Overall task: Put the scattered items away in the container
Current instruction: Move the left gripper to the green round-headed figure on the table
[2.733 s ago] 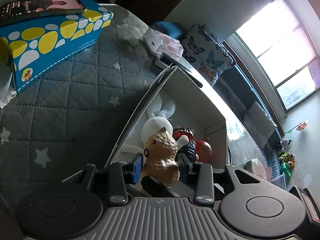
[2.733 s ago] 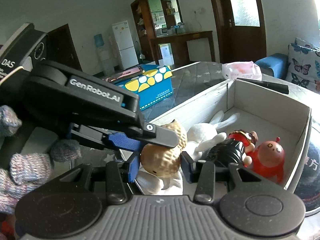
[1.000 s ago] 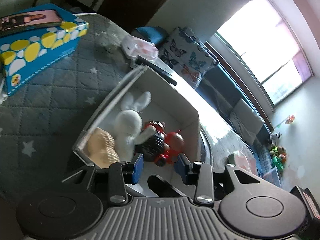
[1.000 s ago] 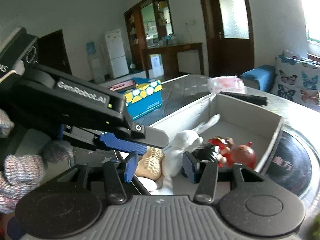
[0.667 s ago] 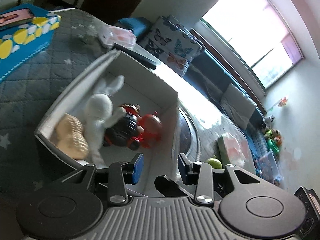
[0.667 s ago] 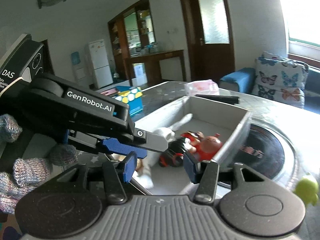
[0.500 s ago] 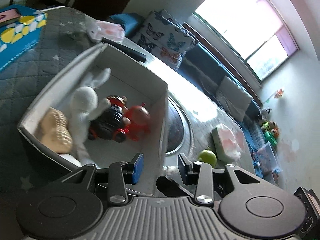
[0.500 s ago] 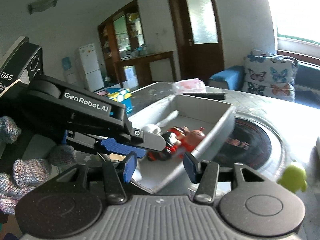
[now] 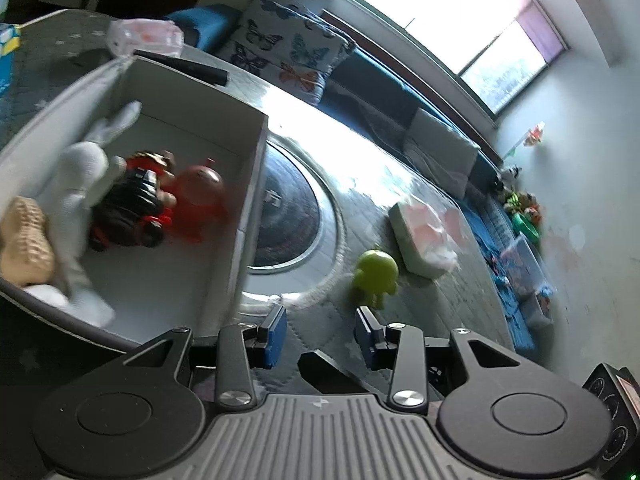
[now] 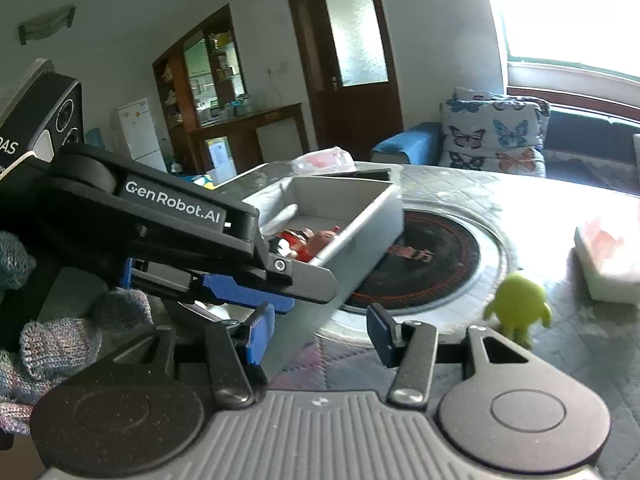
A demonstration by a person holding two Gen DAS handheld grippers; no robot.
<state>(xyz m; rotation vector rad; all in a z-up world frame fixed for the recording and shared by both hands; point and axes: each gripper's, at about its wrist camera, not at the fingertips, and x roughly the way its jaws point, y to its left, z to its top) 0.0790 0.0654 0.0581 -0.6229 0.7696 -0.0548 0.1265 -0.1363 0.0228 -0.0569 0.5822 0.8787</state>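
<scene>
Standing upright on the counter point(image 9: 420, 208) beside the white container point(image 9: 248, 216) is a green figure point(image 9: 376, 274); both the left tongs point(image 9: 320, 334) and right tongs point(image 10: 320, 330) hang spread and empty, near it.

The container point(image 9: 248, 216) is looking like matt grey card with smooth white inner walls. Inside it, the white rabbit point(image 9: 82, 176) is showing soft plush cloth, and the tan toy point(image 9: 24, 240) a ribbed, dull surface (material unclear). The green figure point(image 9: 375, 272) is looking like smooth plastic. The table cover point(image 9: 452, 312) is appearing as quilted grey fabric. A knitted glove point(image 10: 48, 344) is showing coarse wool.
</scene>
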